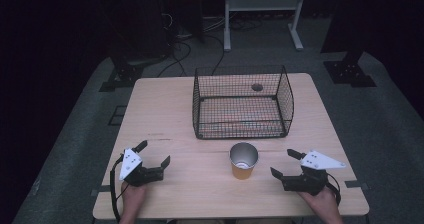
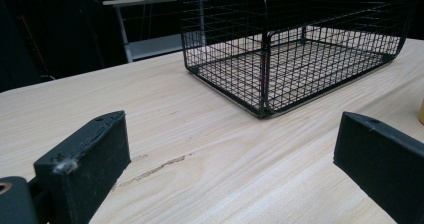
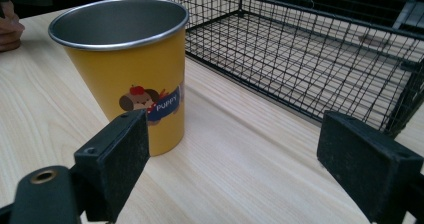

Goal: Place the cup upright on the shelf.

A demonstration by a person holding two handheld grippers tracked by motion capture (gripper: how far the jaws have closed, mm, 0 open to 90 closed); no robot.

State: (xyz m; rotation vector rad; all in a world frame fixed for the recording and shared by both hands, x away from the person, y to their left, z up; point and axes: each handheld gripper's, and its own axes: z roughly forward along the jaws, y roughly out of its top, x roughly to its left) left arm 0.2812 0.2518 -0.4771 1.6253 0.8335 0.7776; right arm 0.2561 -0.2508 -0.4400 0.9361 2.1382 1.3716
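Note:
A yellow metal cup (image 1: 243, 161) stands upright on the wooden table (image 1: 165, 109), just in front of a black wire basket (image 1: 242, 103). Close up in the right gripper view, the cup (image 3: 127, 69) bears a cartoon dog and the word PUPPY, and the basket (image 3: 310, 49) lies behind it. My right gripper (image 1: 284, 163) is open to the right of the cup, apart from it, with nothing between its jaws (image 3: 230, 169). My left gripper (image 1: 153, 152) rests open at the table's front left. Its own view (image 2: 225, 159) faces the basket (image 2: 295, 49) across bare wood.
The basket is empty, and a round hole (image 1: 257, 87) in the tabletop shows behind it. A white frame stand (image 1: 262, 9) and dark equipment bases with cables stand on the grey floor beyond the table. A person's hand (image 3: 10, 26) shows at the far left.

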